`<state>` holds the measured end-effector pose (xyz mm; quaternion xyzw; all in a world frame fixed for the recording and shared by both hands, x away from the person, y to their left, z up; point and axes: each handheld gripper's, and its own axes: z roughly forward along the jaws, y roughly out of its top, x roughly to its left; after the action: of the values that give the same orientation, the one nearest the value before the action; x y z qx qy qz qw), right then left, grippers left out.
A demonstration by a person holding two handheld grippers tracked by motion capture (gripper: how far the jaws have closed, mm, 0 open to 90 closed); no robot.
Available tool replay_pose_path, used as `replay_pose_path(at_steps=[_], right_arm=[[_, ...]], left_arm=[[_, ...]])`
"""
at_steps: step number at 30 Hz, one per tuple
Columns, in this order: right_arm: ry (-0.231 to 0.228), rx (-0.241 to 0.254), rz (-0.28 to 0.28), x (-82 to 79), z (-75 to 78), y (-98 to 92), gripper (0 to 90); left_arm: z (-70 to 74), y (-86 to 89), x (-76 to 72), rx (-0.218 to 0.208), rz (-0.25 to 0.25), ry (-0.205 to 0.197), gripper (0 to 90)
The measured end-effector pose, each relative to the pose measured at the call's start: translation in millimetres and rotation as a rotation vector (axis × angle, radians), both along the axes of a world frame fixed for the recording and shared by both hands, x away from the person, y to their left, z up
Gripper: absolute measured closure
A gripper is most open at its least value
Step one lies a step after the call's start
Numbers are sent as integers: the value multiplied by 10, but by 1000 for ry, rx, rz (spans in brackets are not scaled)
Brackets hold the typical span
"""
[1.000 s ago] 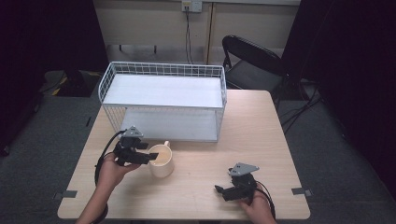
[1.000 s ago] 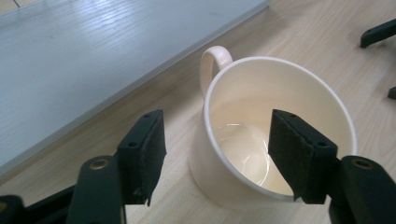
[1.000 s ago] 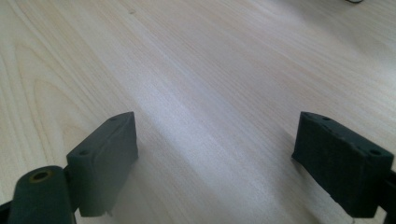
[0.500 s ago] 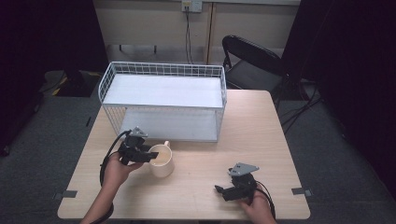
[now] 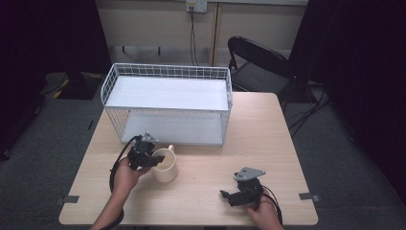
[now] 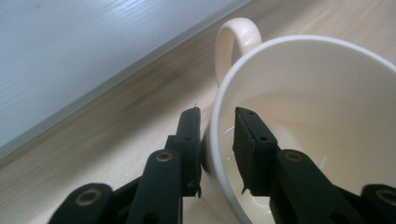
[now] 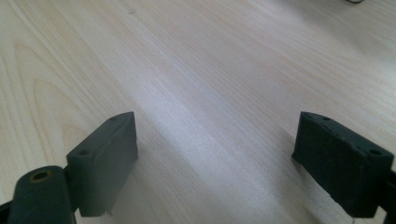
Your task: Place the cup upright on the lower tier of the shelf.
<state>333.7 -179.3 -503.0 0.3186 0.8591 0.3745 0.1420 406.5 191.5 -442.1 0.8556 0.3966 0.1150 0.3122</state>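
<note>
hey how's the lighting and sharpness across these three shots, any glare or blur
High view: table evenly lit, surroundings dark, slightly soft. Left gripper view: mug rim sharp, small glints on its inner floor. Right gripper view: broad pale sheen on the wood, near jaws blurred.

No text, label, brand, number or sign is showing legibly anywhere — not on the cream mug [image 5: 165, 165], the white wire rack [image 5: 167, 93], or the wooden counter [image 5: 268, 139]; every surface is reading blank.
</note>
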Motion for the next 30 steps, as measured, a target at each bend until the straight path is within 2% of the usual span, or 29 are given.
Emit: replay_pose_path(at_steps=[6, 7, 10, 11, 14, 15, 18, 20, 22, 25, 28, 29, 30], right_arm=[[0, 0, 0, 0, 0, 0, 129], [0, 0, 0, 0, 0, 0, 129], [0, -1, 0, 0, 0, 0, 129], [0, 0, 0, 0, 0, 0, 129], [0, 1, 0, 0, 0, 0, 129], [0, 0, 0, 0, 0, 0, 129], [0, 0, 0, 0, 0, 0, 129], [0, 0, 0, 0, 0, 0, 129], [0, 1, 0, 0, 0, 0, 129], [0, 0, 0, 0, 0, 0, 129], [0, 1, 0, 0, 0, 0, 129], [0, 0, 0, 0, 0, 0, 129], [0, 1, 0, 0, 0, 0, 129]], left_arm=[[7, -7, -10, 16, -2, -15, 777], [10, -16, -21, 41, -2, -27, 791], [14, 30, -25, 23, 11, -20, 807], [11, 39, -37, 0, 25, -21, 807], [32, 77, -73, 1, 47, -42, 828], [32, 82, -93, 17, 53, -64, 829], [27, 97, -98, 12, 67, -67, 829], [44, 124, -97, -24, 106, -84, 829], [52, 133, -91, -32, 119, -91, 829], [67, 139, -64, -21, 157, -122, 829], [79, 141, -46, -21, 174, -131, 829], [80, 130, -32, -38, 198, -145, 829], [91, 145, -21, -7, 184, -150, 829]])
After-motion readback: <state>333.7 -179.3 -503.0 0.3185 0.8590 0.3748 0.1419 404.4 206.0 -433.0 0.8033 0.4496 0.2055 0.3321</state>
